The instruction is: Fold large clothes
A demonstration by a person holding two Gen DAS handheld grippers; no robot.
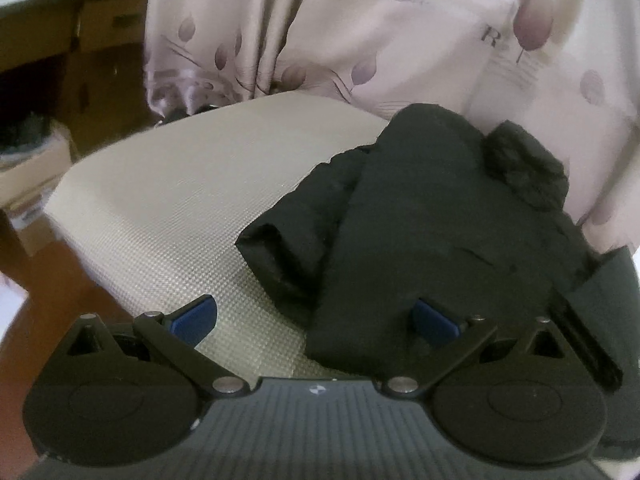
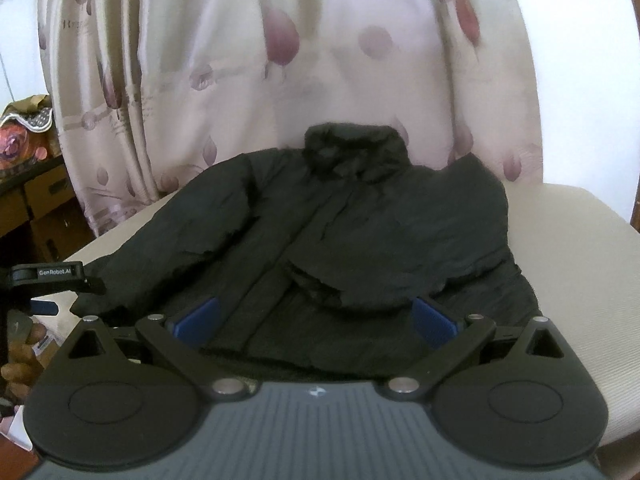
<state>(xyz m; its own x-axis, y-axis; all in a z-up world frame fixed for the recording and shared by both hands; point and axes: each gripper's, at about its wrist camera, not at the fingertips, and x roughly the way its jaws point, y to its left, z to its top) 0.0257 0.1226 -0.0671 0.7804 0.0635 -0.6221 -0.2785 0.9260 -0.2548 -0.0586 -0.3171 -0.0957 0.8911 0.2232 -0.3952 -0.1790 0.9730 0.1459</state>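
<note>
A black padded jacket (image 2: 360, 232) lies front up on a pale woven table (image 2: 568, 216), collar (image 2: 356, 152) at the far side. Its right sleeve is folded across the chest; the left sleeve (image 2: 160, 252) stretches out toward the left edge. My right gripper (image 2: 316, 318) stands open over the jacket's near hem, nothing between its blue pads (image 2: 200, 318). In the left wrist view the same jacket (image 1: 432, 240) fills the right half, its sleeve cuff (image 1: 272, 248) pointing at me. My left gripper (image 1: 316, 318) is open just above the hem's left corner, and also shows at the left edge (image 2: 52, 276).
A patterned pale curtain (image 1: 360, 32) hangs right behind the table. Cardboard boxes (image 1: 32, 184) and dark wooden furniture (image 1: 60, 40) stand left of the table. Bare table cloth (image 1: 160, 184) lies left of the jacket, with the table edge dropping to a brown floor.
</note>
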